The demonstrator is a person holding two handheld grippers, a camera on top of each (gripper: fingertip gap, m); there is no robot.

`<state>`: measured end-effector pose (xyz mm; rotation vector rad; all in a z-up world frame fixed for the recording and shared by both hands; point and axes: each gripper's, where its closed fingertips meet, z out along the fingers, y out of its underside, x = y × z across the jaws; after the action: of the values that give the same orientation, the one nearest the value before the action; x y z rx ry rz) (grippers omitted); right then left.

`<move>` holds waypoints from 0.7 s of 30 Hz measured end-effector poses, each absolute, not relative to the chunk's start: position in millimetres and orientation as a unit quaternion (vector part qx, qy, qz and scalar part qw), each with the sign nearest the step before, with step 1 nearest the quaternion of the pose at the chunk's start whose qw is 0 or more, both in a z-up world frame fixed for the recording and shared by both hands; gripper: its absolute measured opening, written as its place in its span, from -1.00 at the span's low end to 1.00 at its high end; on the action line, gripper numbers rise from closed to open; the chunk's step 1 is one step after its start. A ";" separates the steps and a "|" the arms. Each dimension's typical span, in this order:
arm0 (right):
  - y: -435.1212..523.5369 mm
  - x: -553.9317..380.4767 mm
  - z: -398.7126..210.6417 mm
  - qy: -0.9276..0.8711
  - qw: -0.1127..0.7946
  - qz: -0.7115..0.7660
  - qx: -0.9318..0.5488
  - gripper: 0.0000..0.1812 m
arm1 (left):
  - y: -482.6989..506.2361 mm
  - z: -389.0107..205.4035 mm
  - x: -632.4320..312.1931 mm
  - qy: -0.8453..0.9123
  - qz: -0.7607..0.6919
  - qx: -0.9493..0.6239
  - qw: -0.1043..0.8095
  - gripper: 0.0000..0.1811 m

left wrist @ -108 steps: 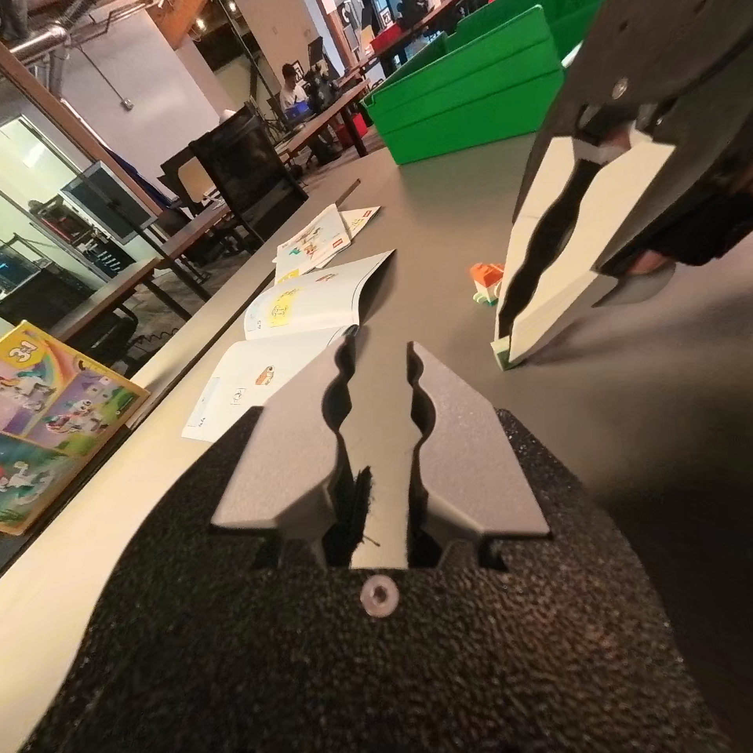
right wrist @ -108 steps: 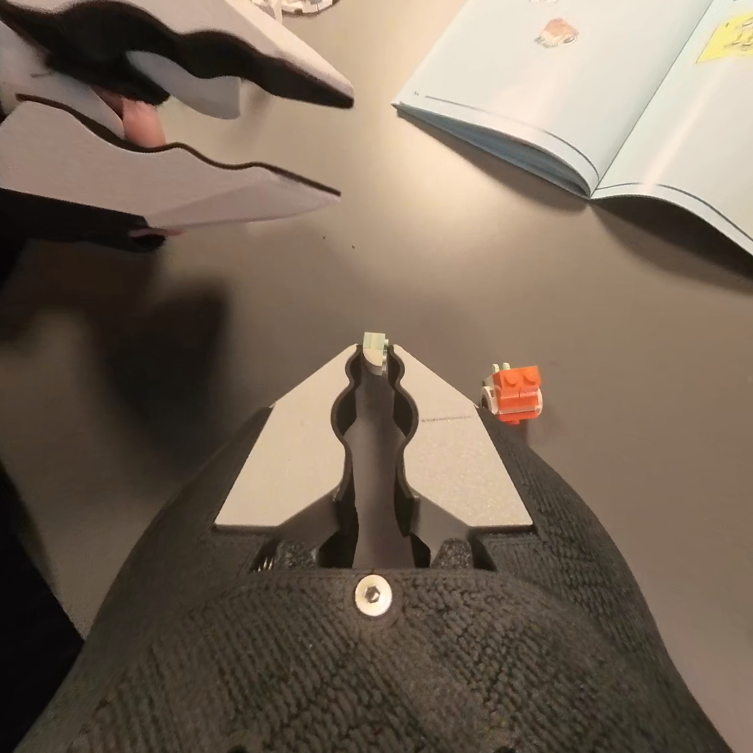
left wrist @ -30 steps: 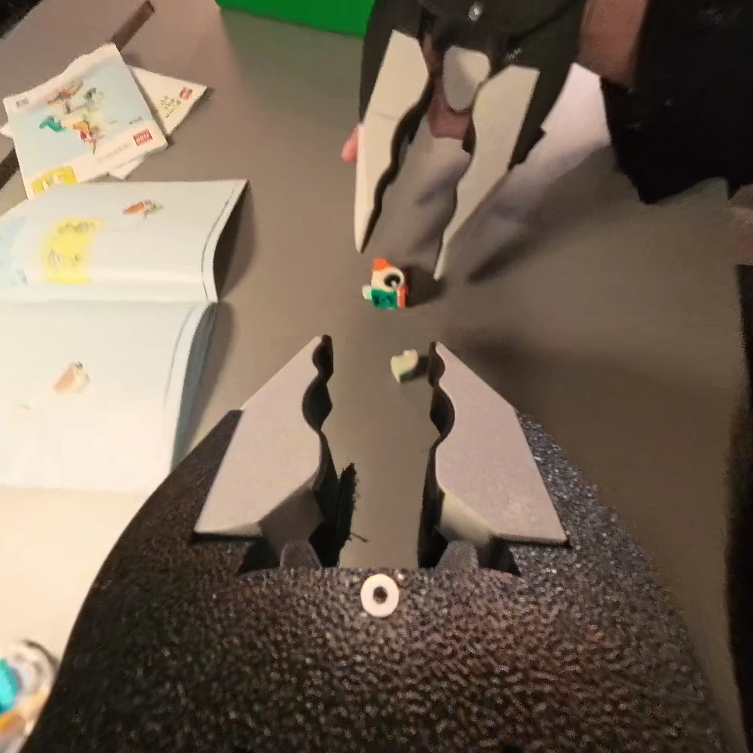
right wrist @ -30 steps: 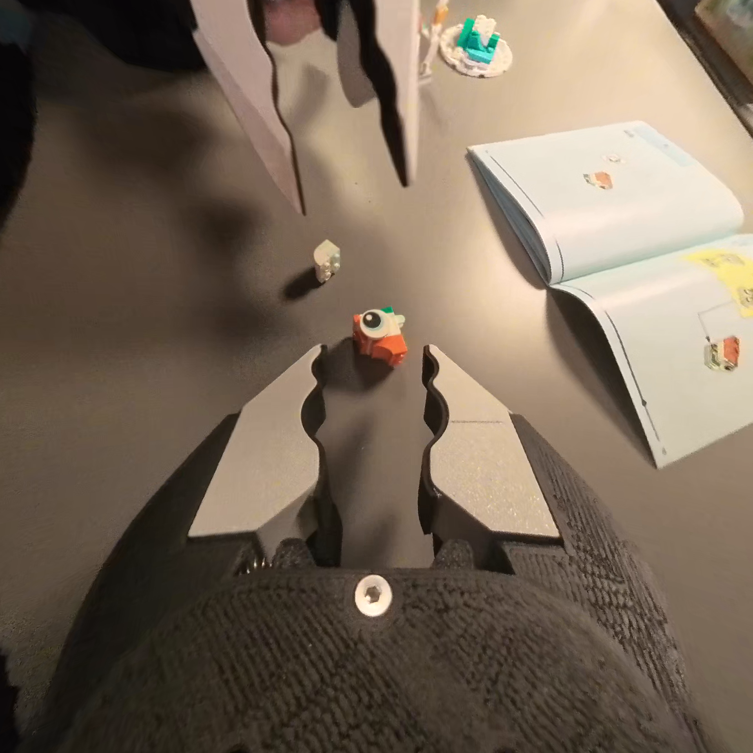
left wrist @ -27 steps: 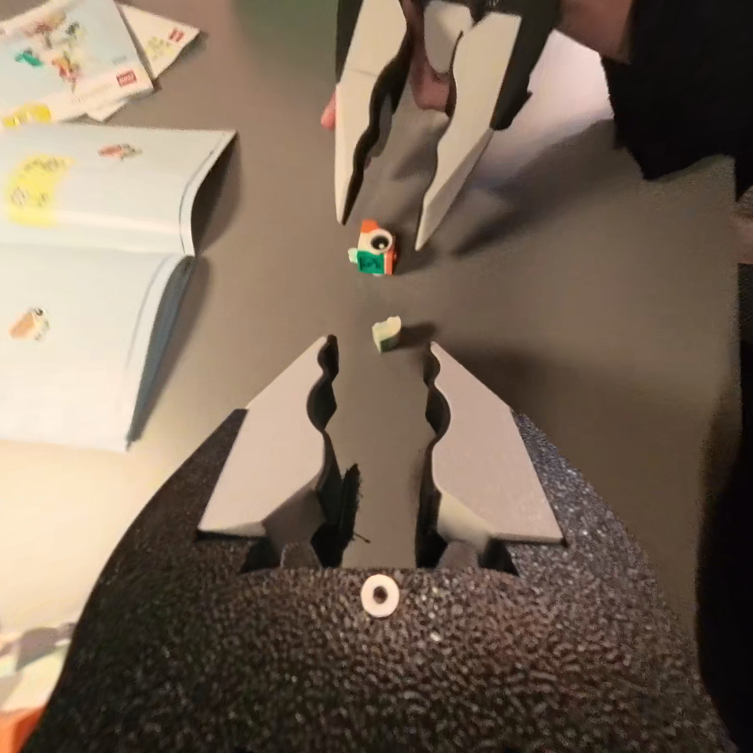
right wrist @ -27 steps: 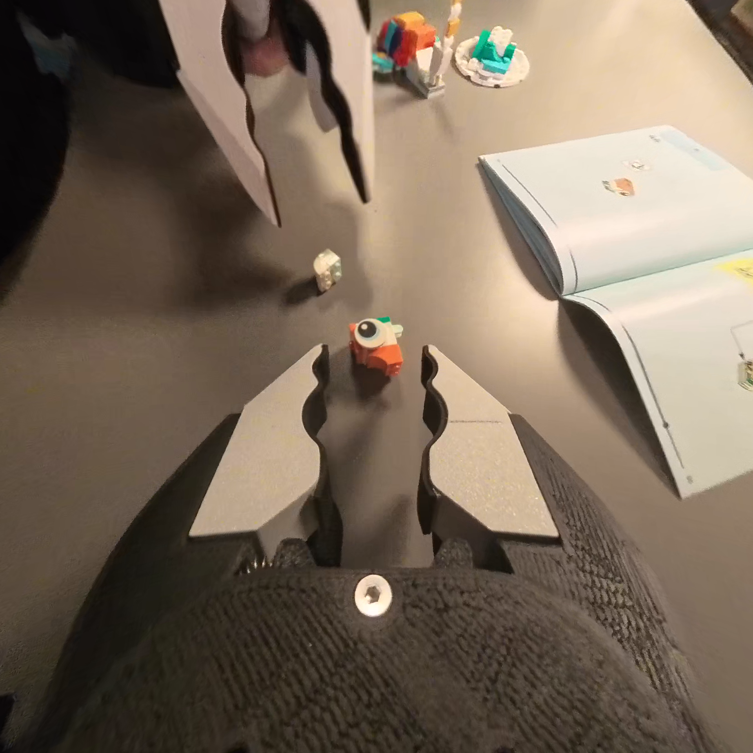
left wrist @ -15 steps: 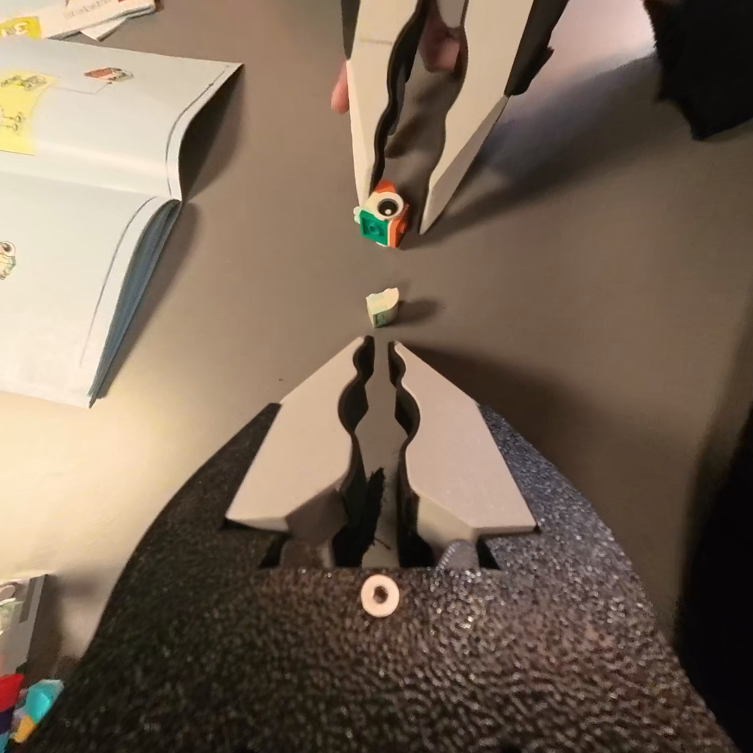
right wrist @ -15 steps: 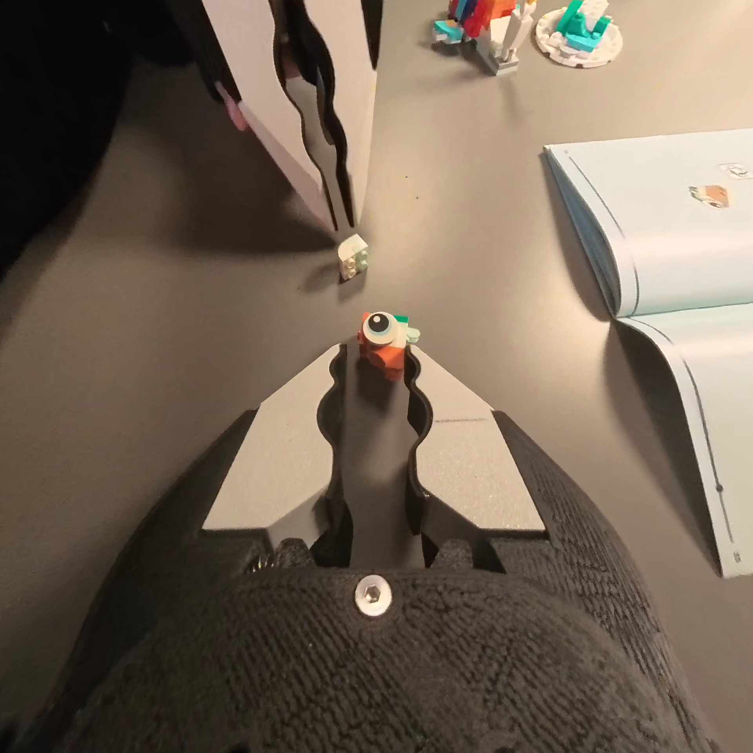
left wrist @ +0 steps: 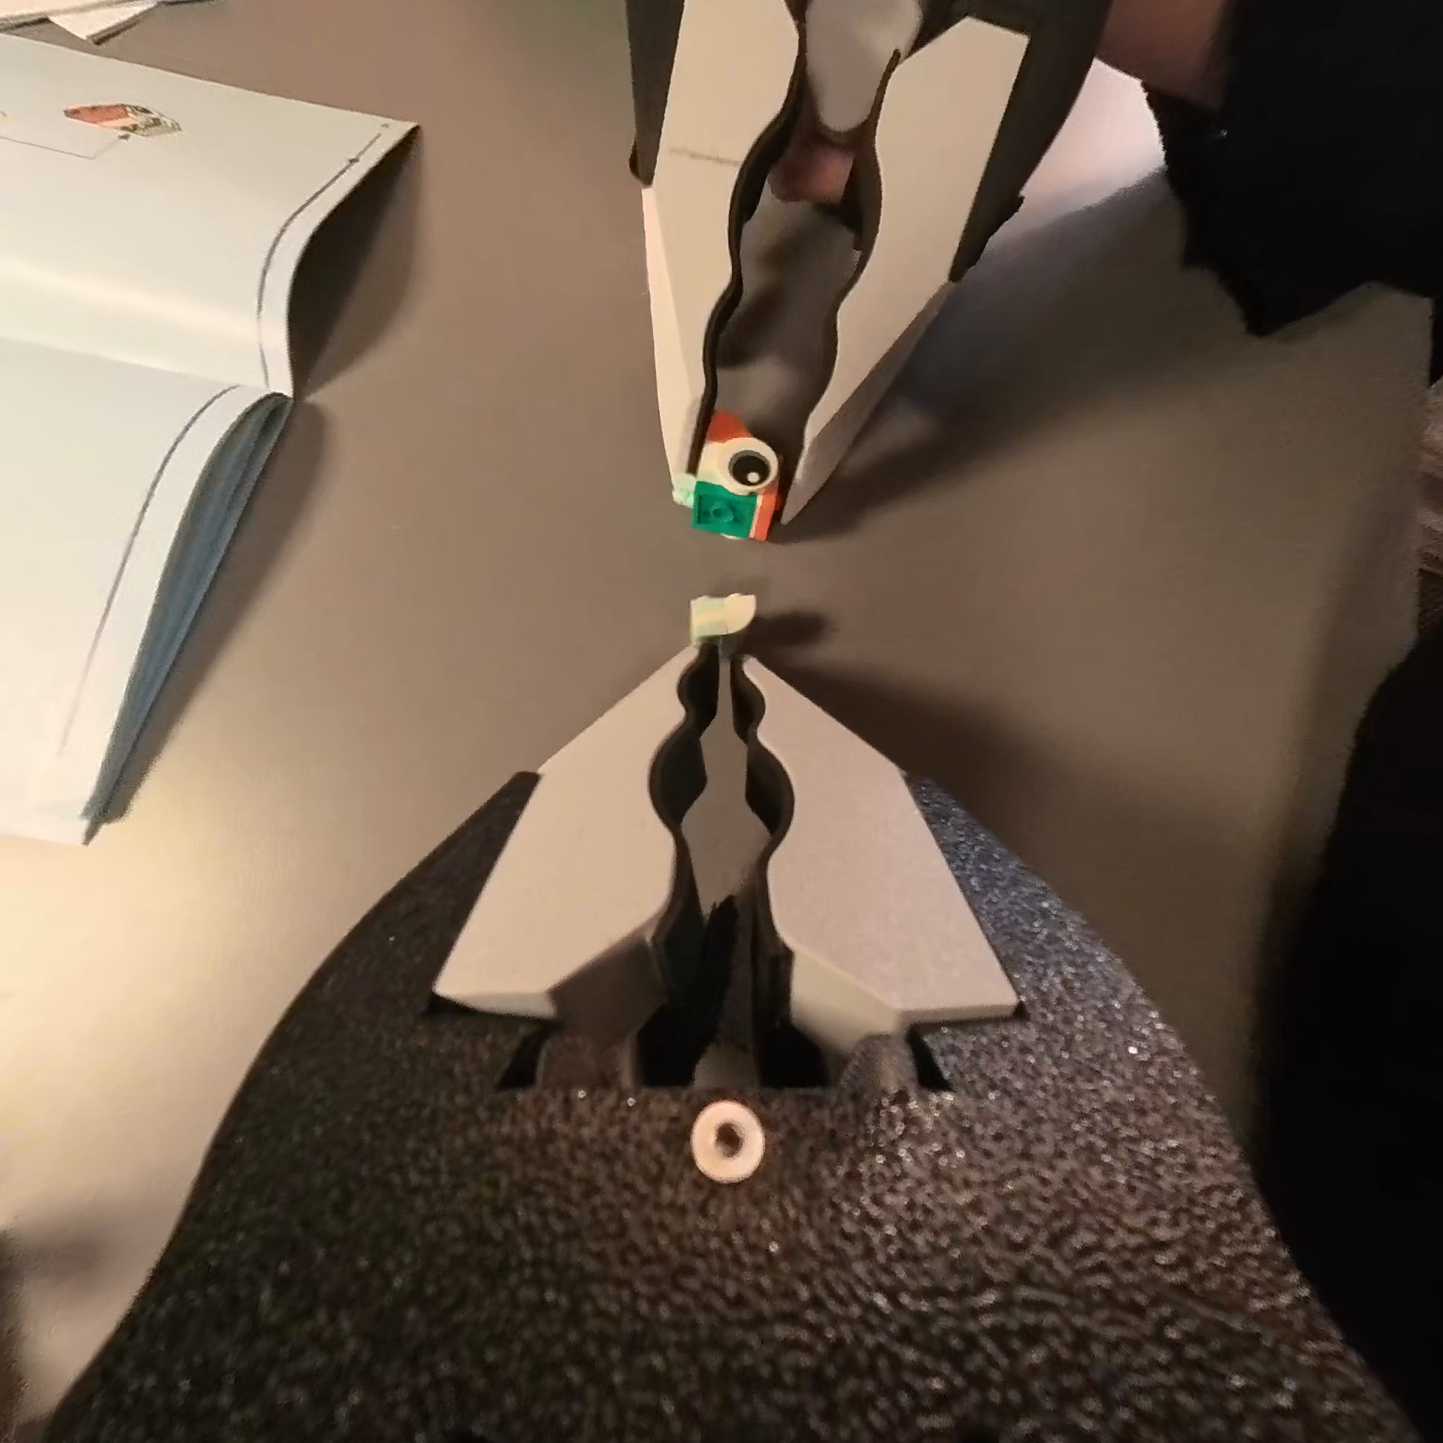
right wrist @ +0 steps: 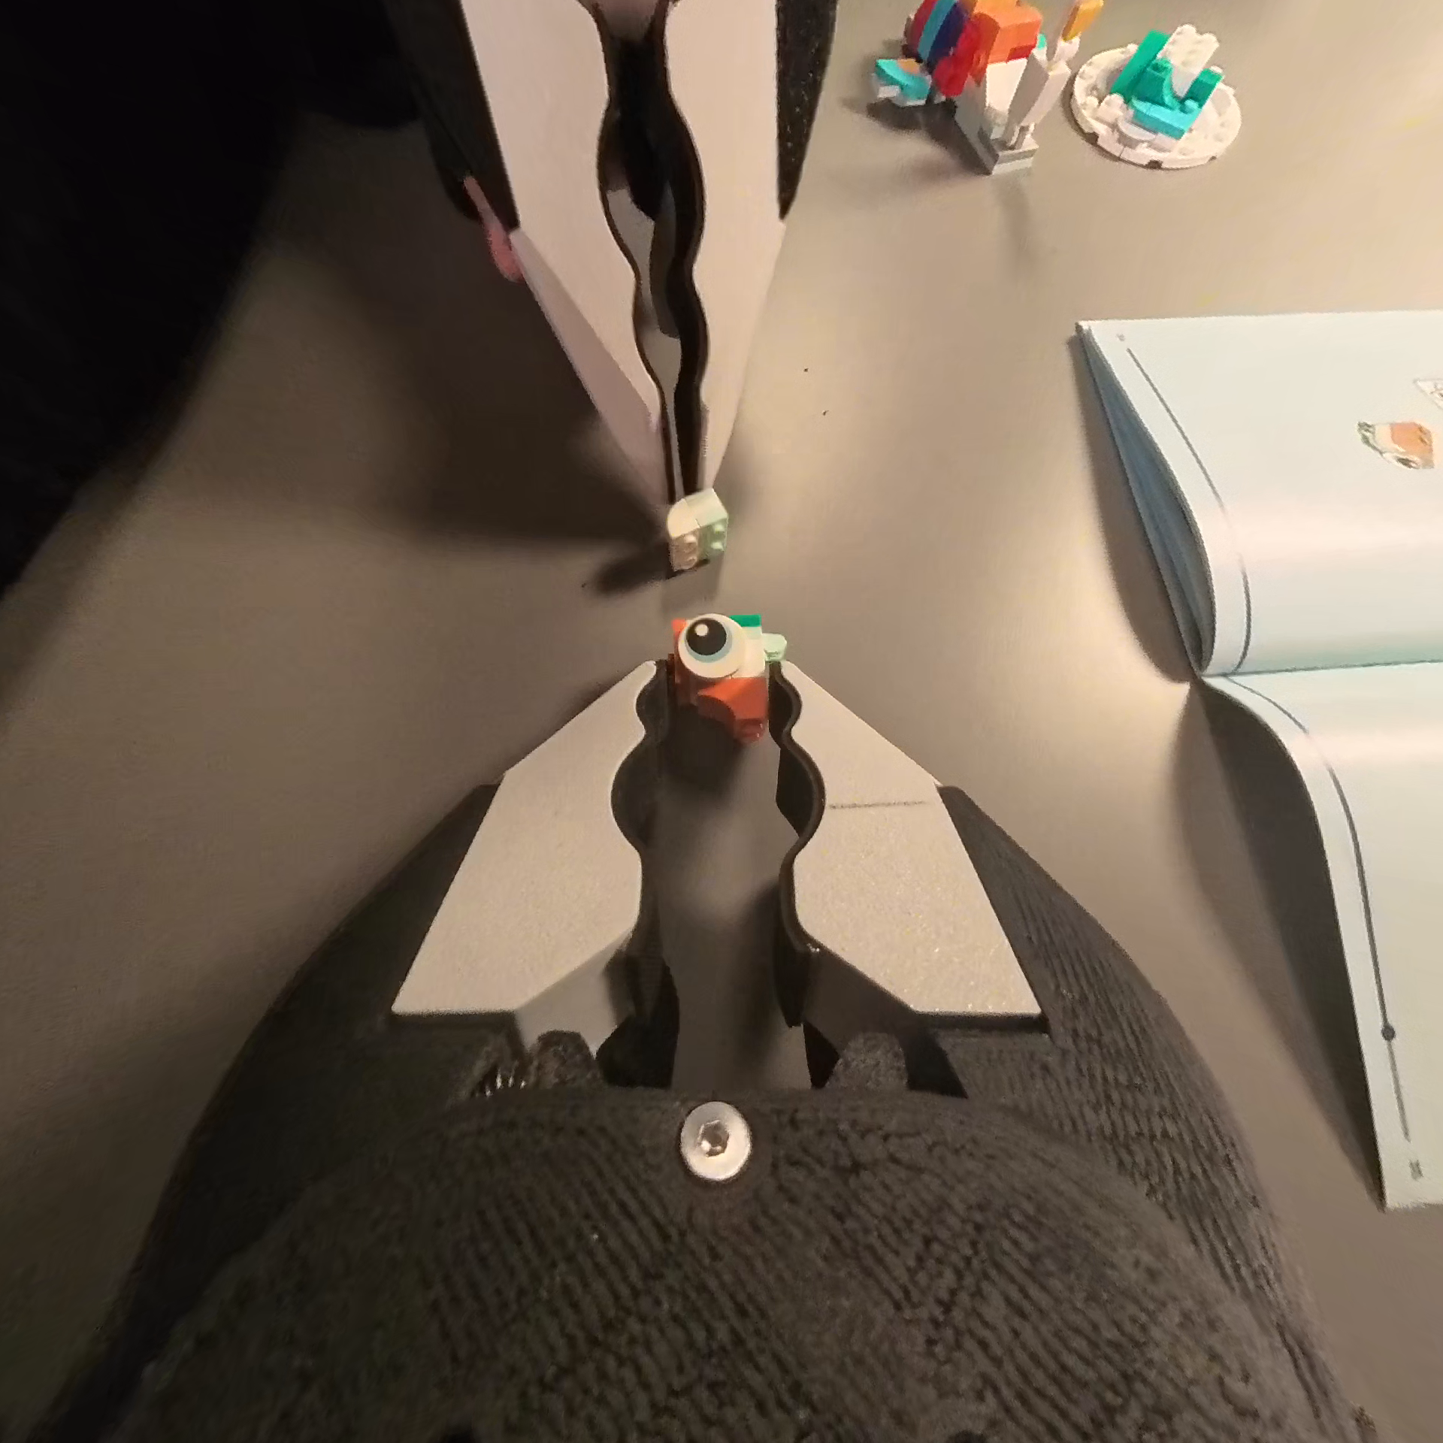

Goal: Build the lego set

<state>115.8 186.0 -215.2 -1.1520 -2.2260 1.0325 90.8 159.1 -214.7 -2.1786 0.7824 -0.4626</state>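
Note:
An orange lego assembly (right wrist: pixel 722 679) with a round eye and a green plate sits between the fingertips of my right gripper (right wrist: pixel 722 675), which is shut on it, low over the grey table. In the left wrist view the right gripper (left wrist: pixel 734 507) comes in from the top, holding the assembly (left wrist: pixel 734 500). A small pale green and white piece (left wrist: pixel 720 621) sits at the very tips of my left gripper (left wrist: pixel 720 660), whose jaws are almost closed and seem to pinch its edge. In the right wrist view the left gripper (right wrist: pixel 687 488) and the small piece (right wrist: pixel 697 539) are just beyond the assembly.
An open instruction booklet (left wrist: pixel 117 390) lies on the table, at the right of the right wrist view (right wrist: pixel 1288 546). A colourful built lego model (right wrist: pixel 976 78) and a white round base with teal bricks (right wrist: pixel 1156 101) stand at the far end. A dark sleeve (left wrist: pixel 1327 156) is at the right. Across from one pair of fingers to the other is roughly 5 cm. Between my left fingertips and the colourful built lego model (right wrist: pixel 976 78) there is roughly 20 cm.
My right gripper put down the small pale piece, moved to the orange assembly and shut on it. My left gripper narrowed and moved forward until its tips met the small piece.

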 end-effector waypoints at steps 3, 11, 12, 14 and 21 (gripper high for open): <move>184.9 112.8 -215.3 -0.808 0.205 0.375 -0.407 -0.74 | 161.4 -215.8 88.8 0.308 -0.177 -0.854 0.379 -1.00; 176.3 107.9 -215.6 -0.817 0.198 0.374 -0.393 -0.74 | 159.6 -213.0 89.6 0.319 -0.176 -0.846 0.390 -0.88; 175.7 107.6 -215.6 -0.818 0.199 0.372 -0.391 -0.74 | 159.1 -212.6 90.4 0.322 -0.177 -0.844 0.391 -0.87; 174.7 106.5 -215.6 -0.820 0.200 0.370 -0.389 -0.74 | 159.7 -213.5 90.6 0.324 -0.176 -0.844 0.391 -0.89; 172.6 101.2 -215.9 -0.823 0.197 0.373 -0.381 -0.74 | 161.9 -217.1 89.5 0.326 -0.166 -0.846 0.389 -0.94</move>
<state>101.2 172.6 -215.9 -1.0661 -2.3029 1.0444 89.5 161.9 -217.1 -2.1502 0.8286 -0.4230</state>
